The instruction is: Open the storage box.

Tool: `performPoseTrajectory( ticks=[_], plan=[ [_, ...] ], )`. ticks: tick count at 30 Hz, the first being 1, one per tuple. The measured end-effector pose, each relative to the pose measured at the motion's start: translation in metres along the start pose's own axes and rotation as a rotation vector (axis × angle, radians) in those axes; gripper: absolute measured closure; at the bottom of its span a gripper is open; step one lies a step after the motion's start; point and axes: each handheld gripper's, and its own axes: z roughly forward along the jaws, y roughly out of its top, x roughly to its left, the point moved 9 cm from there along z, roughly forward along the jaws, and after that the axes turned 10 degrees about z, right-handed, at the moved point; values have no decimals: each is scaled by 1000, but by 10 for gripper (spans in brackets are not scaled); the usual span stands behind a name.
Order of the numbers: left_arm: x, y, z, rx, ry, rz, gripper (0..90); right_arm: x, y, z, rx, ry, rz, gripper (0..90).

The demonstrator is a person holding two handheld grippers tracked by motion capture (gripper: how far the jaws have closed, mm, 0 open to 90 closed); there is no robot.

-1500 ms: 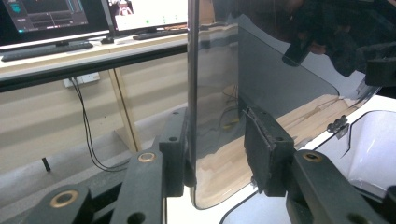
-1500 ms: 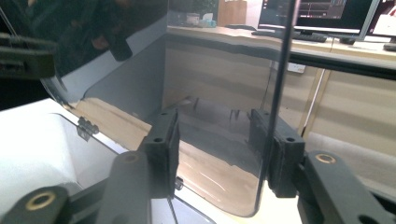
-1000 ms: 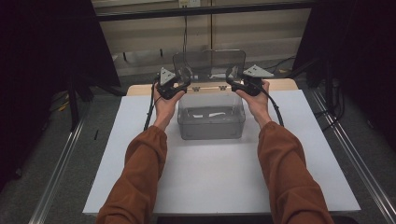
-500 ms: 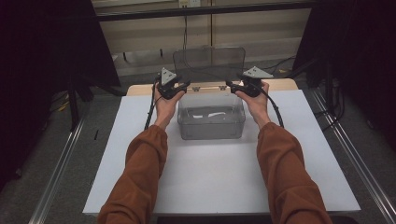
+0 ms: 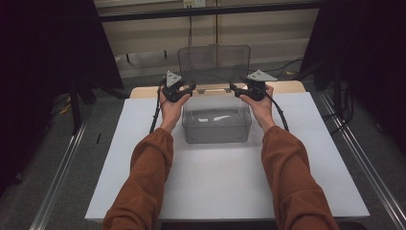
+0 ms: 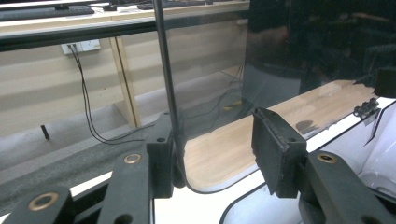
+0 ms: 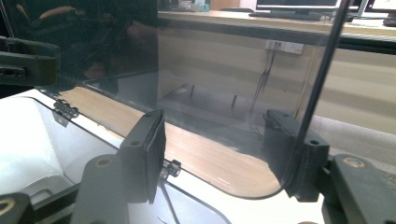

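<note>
A clear plastic box [image 5: 216, 125] stands on the white board [image 5: 215, 191], and its hinged clear lid [image 5: 214, 62] is raised nearly upright behind it. My left gripper [image 5: 187, 88] is at the lid's lower left corner, my right gripper [image 5: 237, 89] at its lower right corner. In the left gripper view the lid [image 6: 280, 70] passes between the jaws of the gripper [image 6: 217, 140]; its edge rests by one pad and the other pad stands apart. In the right gripper view the lid [image 7: 224, 70] likewise sits inside that gripper [image 7: 215, 140], whose jaws have just been opening. Both are open.
A wooden tabletop [image 5: 287, 86] shows behind the white board. Small hinges [image 7: 65, 109] join lid and box at the back rim. Metal rails [image 5: 62, 167] run along the floor on both sides, and dark curtains flank the table. Something pale lies inside the box.
Both hands have turned slightly at the lid's lower corners, so the grey plates on the grippers now face up. The lid stands a little more upright.
</note>
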Motion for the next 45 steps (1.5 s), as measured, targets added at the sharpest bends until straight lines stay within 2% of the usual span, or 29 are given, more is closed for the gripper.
performPoseTrajectory(
  ticks=[5, 12, 16, 19, 21, 24, 25, 28, 31, 37, 40, 45],
  plan=[
    [-1, 0, 1, -4, -11, 1, 511, -1, -2, 2, 4, -5, 4, 395],
    [-4, 1, 3, -1, -26, 10, 421, -1, -2, 5, 18, -5, 4, 380],
    [-4, 0, 3, -1, -31, 1, 408, -1, -2, 6, 18, 2, 13, 377],
    [-7, 1, 5, -5, -38, -23, 384, -1, -2, 6, 26, -1, 7, 370],
    [-6, 0, 6, 8, -40, -7, 359, -1, -2, 7, 29, -4, 7, 356],
    [-7, 0, 7, -1, -45, -27, 350, -1, -2, 8, 27, -6, 5, 345],
    [-6, -1, 7, 10, -47, -18, 350, -1, -2, 9, 27, -5, 6, 345],
    [-6, -2, 7, 13, -58, -23, 348, -1, -2, 9, 34, -8, 5, 340],
    [-7, -3, 8, 19, -59, -9, 311, -1, -2, 10, 35, -4, 13, 331],
    [-8, -4, 9, 15, -65, -20, 306, -1, -2, 10, 41, -3, 17, 328],
    [-8, -5, 9, 22, -62, -10, 309, -1, -3, 11, 47, -4, 22, 326],
    [-3, -7, 8, 25, -56, -17, 381, -2, -3, 10, 55, 3, 26, 331]
  ],
)
